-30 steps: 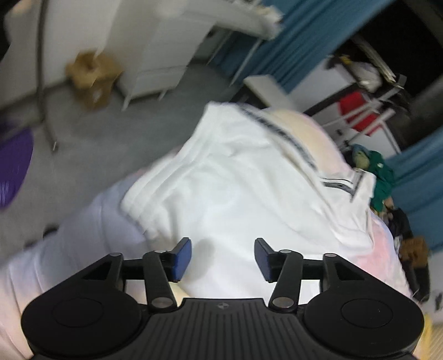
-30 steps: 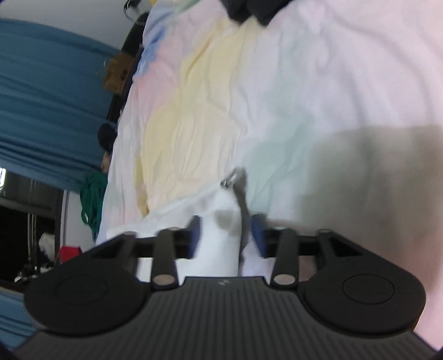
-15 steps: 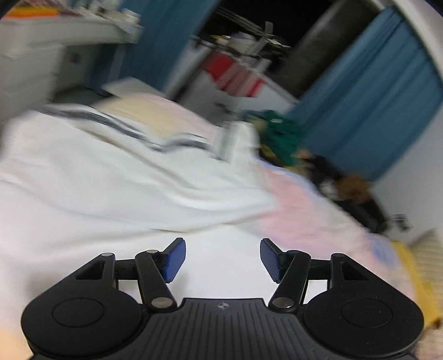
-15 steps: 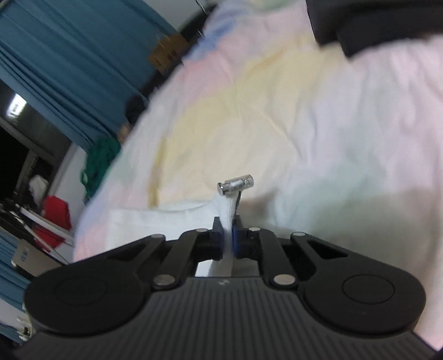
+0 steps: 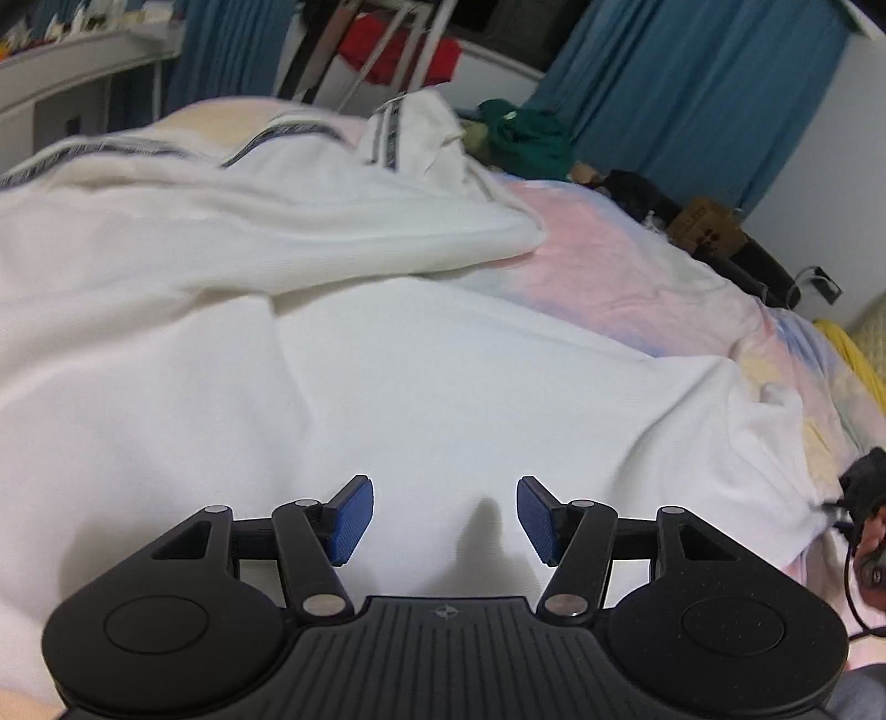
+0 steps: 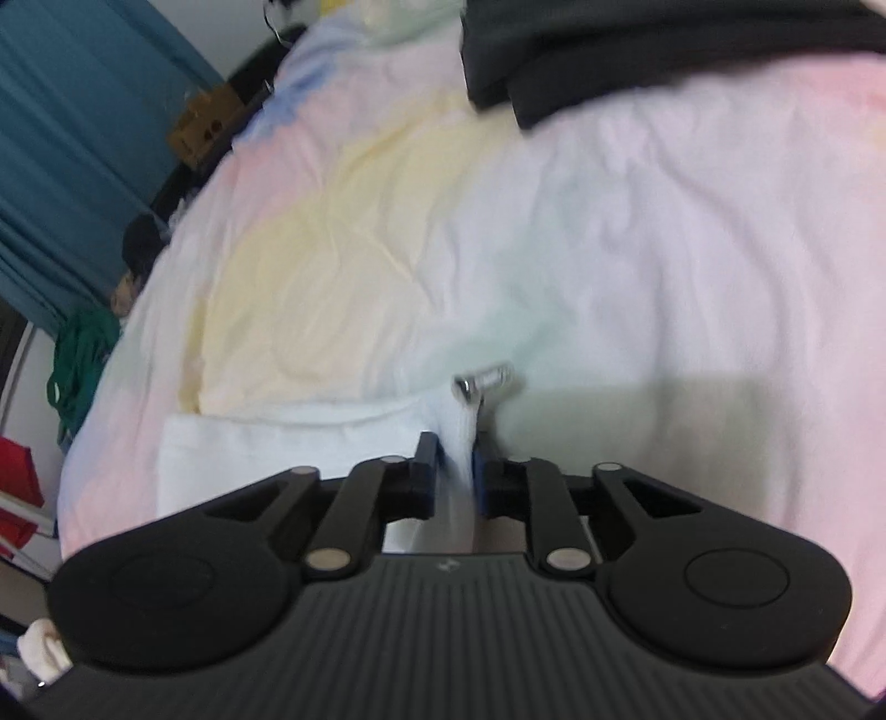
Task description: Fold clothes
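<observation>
A white garment [image 5: 387, 360] with dark striped trim lies spread over the pastel bed sheet [image 5: 620, 266]; its top part is folded over in a thick roll. My left gripper [image 5: 444, 518] hovers just above the garment's smooth middle, open, nothing between its blue pads. In the right wrist view my right gripper [image 6: 455, 471] is shut on a pinched edge of the white garment [image 6: 266, 437], the fabric filling the narrow gap. A silver drawstring tip [image 6: 483, 382] sticks up just beyond the fingers. The other gripper [image 5: 866, 498] shows at the left wrist view's right edge.
A dark folded garment [image 6: 637, 50] lies on the sheet [image 6: 637, 238] far ahead of the right gripper. A green cloth heap [image 5: 526, 138], a cardboard box [image 5: 706, 227], blue curtains [image 5: 692, 72] and a clothes rack with red items [image 5: 398, 44] line the bed's far side.
The left gripper swung round from looking down toward the floor to low over the garment, staying open. The right gripper closed on the garment's edge, and its jaws now stand slightly wider.
</observation>
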{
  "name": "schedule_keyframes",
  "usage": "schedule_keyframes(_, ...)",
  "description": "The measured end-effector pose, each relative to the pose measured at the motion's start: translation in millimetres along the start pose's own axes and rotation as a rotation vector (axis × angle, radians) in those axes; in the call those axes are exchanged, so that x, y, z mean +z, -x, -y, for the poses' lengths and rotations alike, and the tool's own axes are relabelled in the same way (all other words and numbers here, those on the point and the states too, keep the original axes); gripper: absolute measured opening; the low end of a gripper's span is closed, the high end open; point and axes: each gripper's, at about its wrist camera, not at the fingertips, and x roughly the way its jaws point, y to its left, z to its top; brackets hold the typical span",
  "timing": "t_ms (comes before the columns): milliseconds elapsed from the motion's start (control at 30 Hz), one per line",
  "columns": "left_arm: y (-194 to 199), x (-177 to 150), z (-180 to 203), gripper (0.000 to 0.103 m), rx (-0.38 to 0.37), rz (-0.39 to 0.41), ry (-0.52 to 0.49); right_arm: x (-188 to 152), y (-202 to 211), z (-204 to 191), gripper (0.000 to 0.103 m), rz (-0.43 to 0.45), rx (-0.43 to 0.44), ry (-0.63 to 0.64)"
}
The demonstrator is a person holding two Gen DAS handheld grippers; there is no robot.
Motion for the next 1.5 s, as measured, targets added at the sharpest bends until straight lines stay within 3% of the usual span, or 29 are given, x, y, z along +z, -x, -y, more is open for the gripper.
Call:
schedule_keyframes(33,0.4,0.3,1.3,0.061,-0.002,0.008,-0.017,1.6,5.2,-3.7,0.040,0.036,-0.002,0.012)
schedule_keyframes(133,-4.7,0.2,12.7,0.061,0.003,0.023,-0.079,5.1,19.3,-11.2,0.060,0.125,0.019,0.048)
schedule_keyframes(233,-13.6,-1.6,22.2,0.061,0.008,0.015,-0.119,7.8,25.3,-27.8,0.061,0.167,0.057,0.130)
schedule_keyframes(333,-21.3,-4.2,26.3,0.061,0.003,0.008,-0.146,13.6,18.5,-58.8,0.062,0.151,0.153,0.249)
schedule_keyframes(467,-26.8,-6.2,32.4,0.061,-0.016,0.018,-0.192,17.8,-14.3,-113.3,0.060,-0.028,0.269,0.415)
schedule_keyframes(667,-36.2,-4.0,34.3,0.061,-0.044,0.024,-0.214,8.9,-68.3,-194.3,0.059,-0.135,0.120,0.748)
schedule_keyframes(767,-42.3,-1.8,31.7,0.061,-0.052,0.017,-0.200,1.5,-94.9,-210.0,0.057,-0.231,0.056,0.818)
schedule_keyframes(800,-44.2,-0.7,30.6,0.061,-0.056,0.014,-0.192,-0.3,-102.1,-210.9,0.051,-0.273,0.036,0.827)
schedule_keyframes(833,-45.7,0.4,29.4,0.061,-0.062,0.012,-0.184,-2.1,-108.9,-211.0,0.035,-0.316,0.026,0.836)
schedule_keyframes(900,-47.2,3.7,24.9,0.061,-0.079,0.008,-0.155,-3.4,-114.1,-207.1,0.017,-0.374,0.048,0.838)
schedule_keyframes(967,-47.3,6.2,21.1,0.061,-0.094,0.007,-0.127,2.6,-110.0,-203.2,0.011,-0.368,0.074,0.822)
schedule_keyframes(1167,-44.3,8.7,18.0,0.061,-0.103,0.013,-0.083,41.7,-84.8,-165.4,0.010,-0.135,0.212,0.621)
schedule_keyframes(1367,-44.4,9.9,18.2,0.061,-0.072,0.028,-0.088,28.9,-105.9,-123.8,0.011,-0.085,0.225,0.477)
schedule_keyframes(1467,-43.9,11.2,20.8,0.061,-0.060,0.039,-0.101,24.5,-86.0,-126.5,0.021,-0.054,0.238,0.484)
schedule_keyframes(1500,-43.5,11.5,21.6,0.061,-0.058,0.042,-0.105,23.0,-79.4,-127.4,0.034,-0.044,0.242,0.487)
